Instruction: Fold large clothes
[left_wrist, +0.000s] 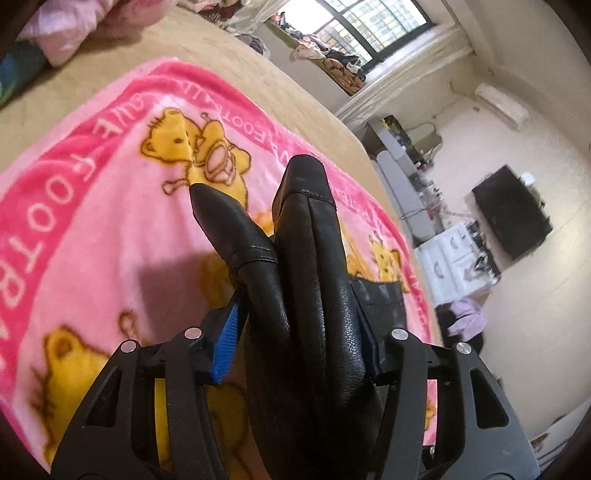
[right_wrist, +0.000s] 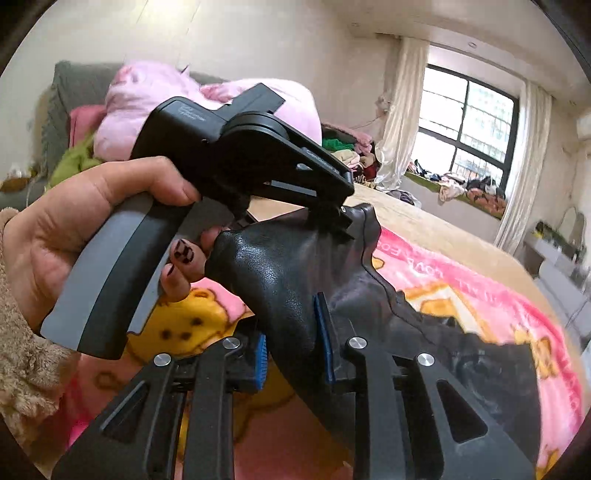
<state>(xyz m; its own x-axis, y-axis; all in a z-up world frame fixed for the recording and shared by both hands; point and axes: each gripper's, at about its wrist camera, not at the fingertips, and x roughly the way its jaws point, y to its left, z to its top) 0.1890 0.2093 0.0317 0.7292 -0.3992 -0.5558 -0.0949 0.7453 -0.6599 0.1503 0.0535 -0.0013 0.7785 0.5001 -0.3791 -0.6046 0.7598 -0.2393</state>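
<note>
A black leather garment is bunched between the blue pads of my left gripper, which is shut on it and holds it above a pink bear-print blanket. My right gripper is also shut on the same black garment, a short way below the left gripper, which a hand holds. The rest of the garment hangs down to the right over the blanket.
The blanket lies on a tan bed. Pink bedding is piled at the bed's head. Clothes lie on the window sill. A white dresser and a dark TV stand by the wall.
</note>
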